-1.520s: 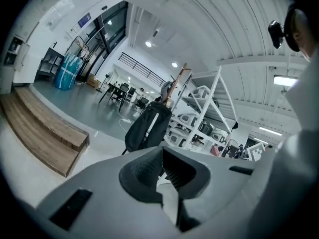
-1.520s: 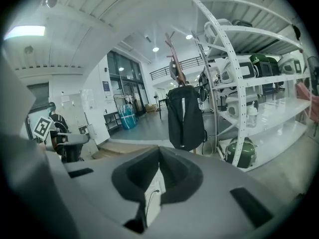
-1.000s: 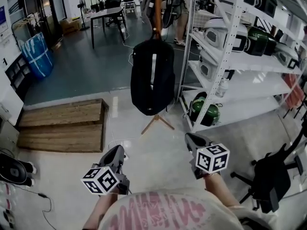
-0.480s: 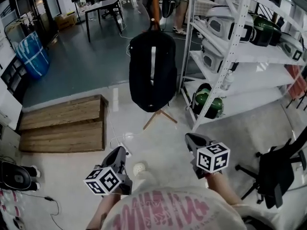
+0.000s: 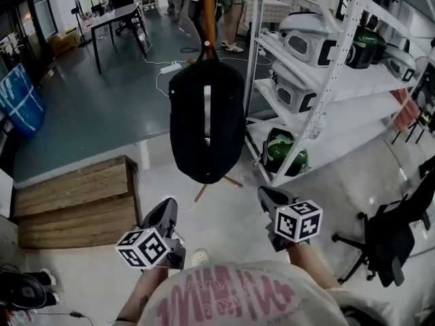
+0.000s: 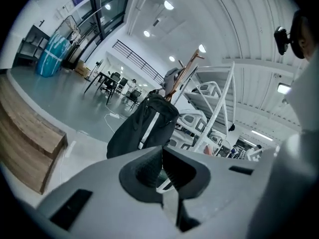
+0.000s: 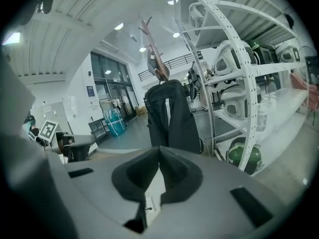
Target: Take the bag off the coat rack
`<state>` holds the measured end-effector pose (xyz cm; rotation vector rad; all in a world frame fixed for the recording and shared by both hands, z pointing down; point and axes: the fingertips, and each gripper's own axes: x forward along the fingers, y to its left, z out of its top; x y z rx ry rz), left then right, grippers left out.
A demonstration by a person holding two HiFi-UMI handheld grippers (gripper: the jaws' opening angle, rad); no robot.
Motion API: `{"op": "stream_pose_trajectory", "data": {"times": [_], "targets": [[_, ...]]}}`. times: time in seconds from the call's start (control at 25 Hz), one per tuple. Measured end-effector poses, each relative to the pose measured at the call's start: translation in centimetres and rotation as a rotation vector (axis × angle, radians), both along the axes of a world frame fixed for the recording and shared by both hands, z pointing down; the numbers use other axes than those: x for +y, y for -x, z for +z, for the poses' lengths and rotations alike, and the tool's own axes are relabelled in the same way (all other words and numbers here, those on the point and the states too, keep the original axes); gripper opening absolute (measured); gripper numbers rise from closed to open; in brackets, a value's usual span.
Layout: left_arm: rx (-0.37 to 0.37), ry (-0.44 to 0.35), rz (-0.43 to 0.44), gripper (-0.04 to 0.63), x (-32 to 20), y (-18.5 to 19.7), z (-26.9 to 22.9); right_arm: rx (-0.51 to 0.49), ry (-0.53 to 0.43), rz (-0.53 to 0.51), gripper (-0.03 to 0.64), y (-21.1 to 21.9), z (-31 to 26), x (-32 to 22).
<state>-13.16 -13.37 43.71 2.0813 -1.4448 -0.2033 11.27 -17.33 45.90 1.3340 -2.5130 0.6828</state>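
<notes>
A black backpack (image 5: 206,121) with a pale vertical stripe hangs by its top loop from the wooden coat rack (image 5: 209,15). The rack's legs (image 5: 202,191) spread on the floor under it. The backpack (image 6: 144,126) also shows ahead in the left gripper view, and in the right gripper view the backpack (image 7: 172,118) hangs below the rack's top hooks (image 7: 152,39). My left gripper (image 5: 165,210) and right gripper (image 5: 262,194) are both shut and empty, held low in front of my chest, short of the bag and apart from it.
A white metal shelf unit (image 5: 326,66) with helmets and appliances stands close on the right of the rack. A wooden pallet step (image 5: 75,202) lies at left. A black office chair (image 5: 391,240) stands at right. Farther back are a table (image 5: 112,19) and people.
I have walked closer to the rack: the backpack looms larger and nearer in the head view, and the pallet has slid toward the left. Both grippers stay shut.
</notes>
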Motion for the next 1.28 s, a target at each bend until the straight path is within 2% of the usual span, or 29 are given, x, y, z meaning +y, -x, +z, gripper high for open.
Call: {"op": "stream_pose_trajectory", "data": {"times": [0.32,0.6,0.68,0.8,0.84,1.0,1.08,1.12,1.16,1.28], "targets": [[0.000,-0.045,0.057,0.005,-8.4,5.9,-2.5,-0.002,-0.042,0.075,0.006,4.8,-2.3,-6.7],[0.018,-0.075,0.084,0.005,-12.1,9.8,-3.2,0.016,-0.076,0.132,0.006,7.5,-3.2,-9.5],[-0.015,-0.081,0.075,0.005,-12.6,10.7,-2.5,0.038,-0.070,0.133,0.006,8.0,-2.9,-9.8],[-0.132,-0.102,0.089,0.005,-12.9,11.0,-1.8,0.059,-0.048,0.135,0.006,8.4,-2.1,-10.1],[-0.143,-0.103,0.100,0.005,-13.0,10.9,-1.7,0.057,-0.045,0.137,0.006,8.5,-2.0,-10.2],[-0.071,-0.043,0.104,0.005,-13.7,11.3,-0.7,0.028,-0.056,0.145,0.006,8.8,-2.1,-11.3],[-0.057,-0.022,0.092,0.005,-14.0,11.8,-0.3,0.015,-0.074,0.152,0.007,8.6,-2.5,-12.2],[-0.052,-0.016,0.084,0.005,-14.3,12.0,-0.1,0.008,-0.083,0.156,0.063,8.4,-2.7,-12.8],[-0.044,-0.011,0.074,0.005,-14.7,12.3,0.0,0.001,-0.089,0.159,0.154,8.2,-2.9,-13.5],[-0.025,-0.008,0.049,0.005,-16.2,12.7,-0.2,-0.012,-0.104,0.178,0.232,7.5,-3.5,-15.8]]}}
